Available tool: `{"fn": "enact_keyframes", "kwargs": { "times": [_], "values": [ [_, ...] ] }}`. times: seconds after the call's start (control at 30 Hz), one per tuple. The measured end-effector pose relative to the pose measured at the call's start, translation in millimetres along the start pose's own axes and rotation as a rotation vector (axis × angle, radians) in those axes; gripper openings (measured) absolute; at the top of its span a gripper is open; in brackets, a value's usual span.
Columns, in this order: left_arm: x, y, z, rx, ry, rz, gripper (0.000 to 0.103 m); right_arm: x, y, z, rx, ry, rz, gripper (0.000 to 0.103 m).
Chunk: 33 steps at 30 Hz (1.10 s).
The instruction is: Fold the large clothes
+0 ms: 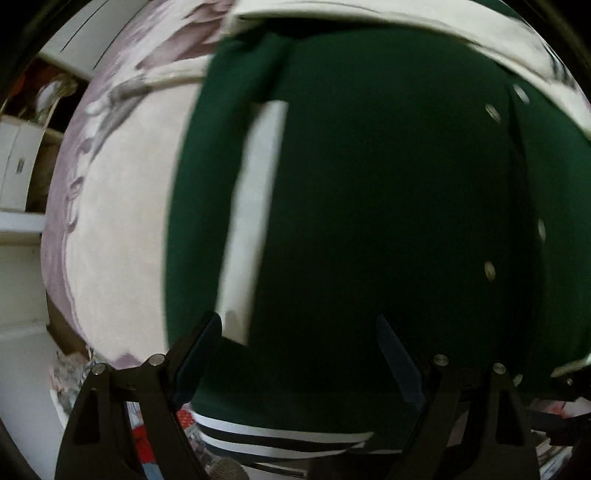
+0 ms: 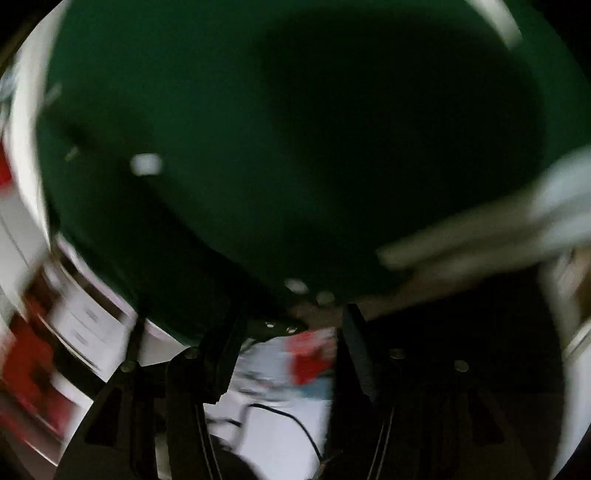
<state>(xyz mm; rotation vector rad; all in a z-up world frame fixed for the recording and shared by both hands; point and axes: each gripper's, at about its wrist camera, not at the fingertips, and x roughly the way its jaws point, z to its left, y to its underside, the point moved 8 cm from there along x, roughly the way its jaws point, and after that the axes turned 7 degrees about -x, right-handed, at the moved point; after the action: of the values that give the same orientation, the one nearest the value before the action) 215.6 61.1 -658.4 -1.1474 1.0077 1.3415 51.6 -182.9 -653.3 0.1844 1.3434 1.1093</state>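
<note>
A dark green jacket (image 1: 369, 184) with a white stripe (image 1: 255, 221), white snaps and a black-and-white striped hem (image 1: 280, 439) lies spread on a pale pinkish cover (image 1: 122, 221). A white sleeve (image 1: 369, 14) crosses its top edge. My left gripper (image 1: 299, 336) points down over the jacket's lower part. It is open, with only flat cloth showing in the gap. In the blurred right wrist view the green jacket (image 2: 277, 147) fills the upper frame. My right gripper (image 2: 291, 332) is at its snap-lined edge (image 2: 280, 326), jaws apart and not pressing on it.
White shelves and boxes (image 1: 18, 166) stand left of the covered surface. Red and patterned clutter (image 1: 144, 443) lies below its near edge. Under the right gripper are white drawers (image 2: 85, 321), red and white items (image 2: 310, 354) and a black cable (image 2: 295, 421).
</note>
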Motion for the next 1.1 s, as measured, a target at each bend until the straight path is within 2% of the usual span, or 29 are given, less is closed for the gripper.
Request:
{"fn": "enact_keyframes", "kwargs": {
  "times": [0.13,0.3,0.33,0.37,0.43,0.47,0.57,0.73,0.77,0.87,0.9,0.93,1.03,1.1],
  "values": [
    [4,5,-9,0.038,-0.002,-0.018,0.085,10,-4,-14,0.065,-0.068,-0.075,0.056],
    [7,4,-4,0.026,0.000,-0.012,0.085,16,-5,-13,0.119,-0.142,-0.161,0.056],
    [8,4,-3,0.025,0.000,-0.011,0.085,22,-2,-10,0.125,-0.160,-0.195,0.048],
    [7,2,-2,0.025,-0.001,-0.011,0.085,22,-1,-9,0.128,-0.153,-0.223,0.022],
    [7,2,0,0.024,-0.001,-0.012,0.085,24,10,-8,0.124,-0.111,-0.259,0.008],
    [7,2,-1,0.025,0.000,-0.013,0.085,25,16,-4,0.108,-0.095,-0.262,0.006],
    [7,1,1,0.032,0.000,-0.017,0.085,27,29,21,-0.013,-0.026,-0.242,0.005],
    [8,1,7,0.038,-0.002,-0.019,0.085,48,53,49,-0.101,0.028,-0.192,0.004],
    [8,1,7,0.041,-0.003,-0.018,0.085,56,54,50,-0.105,0.046,-0.177,0.000],
    [2,0,3,0.049,-0.008,-0.027,0.085,108,66,32,-0.056,0.134,-0.012,0.000],
    [-2,-1,2,0.048,-0.008,-0.030,0.085,122,73,29,-0.051,0.136,0.057,0.000],
    [-8,-6,3,0.038,0.003,-0.042,0.085,124,77,32,-0.051,0.124,0.088,0.000],
    [-26,-19,5,0.010,0.028,-0.088,0.085,98,78,63,-0.141,0.067,0.094,0.000],
    [-37,-28,3,-0.002,0.034,-0.120,0.085,54,68,86,-0.224,0.067,0.025,0.004]
  ]
}}
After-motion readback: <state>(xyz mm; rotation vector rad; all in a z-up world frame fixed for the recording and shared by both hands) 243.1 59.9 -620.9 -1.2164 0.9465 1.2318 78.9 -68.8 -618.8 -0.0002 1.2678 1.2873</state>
